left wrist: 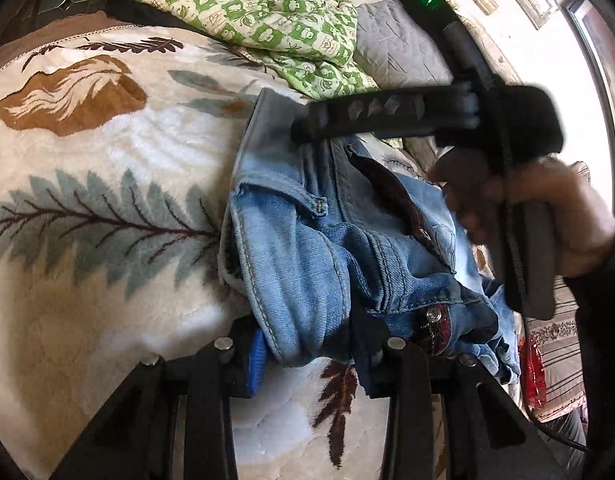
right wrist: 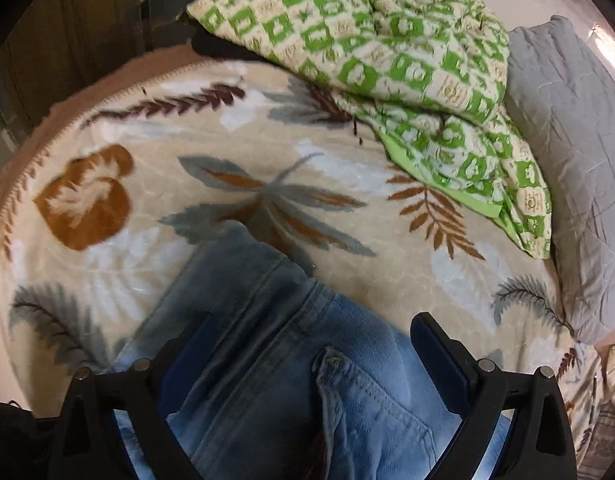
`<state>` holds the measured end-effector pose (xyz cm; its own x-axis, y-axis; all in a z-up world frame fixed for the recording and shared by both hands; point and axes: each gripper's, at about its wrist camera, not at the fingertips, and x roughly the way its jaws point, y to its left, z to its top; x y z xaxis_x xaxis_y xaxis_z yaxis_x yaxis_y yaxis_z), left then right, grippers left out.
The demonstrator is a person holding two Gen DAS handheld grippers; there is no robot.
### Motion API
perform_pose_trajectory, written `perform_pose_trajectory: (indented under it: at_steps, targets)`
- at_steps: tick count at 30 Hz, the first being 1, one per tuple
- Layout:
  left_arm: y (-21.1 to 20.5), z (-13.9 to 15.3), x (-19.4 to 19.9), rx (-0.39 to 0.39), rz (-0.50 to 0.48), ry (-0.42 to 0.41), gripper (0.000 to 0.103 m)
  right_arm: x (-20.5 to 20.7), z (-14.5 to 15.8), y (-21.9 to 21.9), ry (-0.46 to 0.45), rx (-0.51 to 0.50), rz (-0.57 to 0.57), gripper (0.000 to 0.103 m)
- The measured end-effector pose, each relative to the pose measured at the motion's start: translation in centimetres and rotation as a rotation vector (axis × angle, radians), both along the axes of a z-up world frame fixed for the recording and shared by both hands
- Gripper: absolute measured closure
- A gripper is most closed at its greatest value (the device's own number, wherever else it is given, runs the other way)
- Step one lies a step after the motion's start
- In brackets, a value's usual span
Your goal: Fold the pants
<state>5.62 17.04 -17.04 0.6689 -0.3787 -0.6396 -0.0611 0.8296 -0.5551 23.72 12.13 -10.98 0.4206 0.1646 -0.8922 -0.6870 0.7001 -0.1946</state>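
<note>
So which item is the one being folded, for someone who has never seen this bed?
Start at the cream leaf-print blanket covering the bed. Nearer the camera than the green checked quilt and grey pillow lie the jeans: the only faded blue denim, with stitched seams.

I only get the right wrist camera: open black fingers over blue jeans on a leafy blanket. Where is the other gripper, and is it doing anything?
Observer: The left gripper is shut on a bunched fold of the jeans at their near edge.
Operator: Which part of the jeans is that?
Observer: By the waistband. A metal snap button on dark red trim sits just beside its fingers.
Operator: And what carries the gripper I look through?
Observer: A person's hand grips its handle, and the right gripper reaches over the far end of the jeans.
</note>
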Motion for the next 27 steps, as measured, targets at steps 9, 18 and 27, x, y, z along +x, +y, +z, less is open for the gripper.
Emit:
perform_pose_trajectory:
  at_steps: [9,18,27]
  targets:
    - [-1.0,1.8,-0.5,0.077,0.005,-0.044,0.070,-2.7,0.1,-0.5,-0.051,0.006,0.136,0.074]
    - [-3.8,5.1,-1.3,0.251,0.008,-0.086,0.072,-5.4,5.5,-5.9,-0.149,0.174,0.110,0.079]
    - [-7.6,8.2,-1.4,0.419,0.004,-0.081,0.072,-6.0,7.4,-11.1,-0.145,0.317,0.043,0.079]
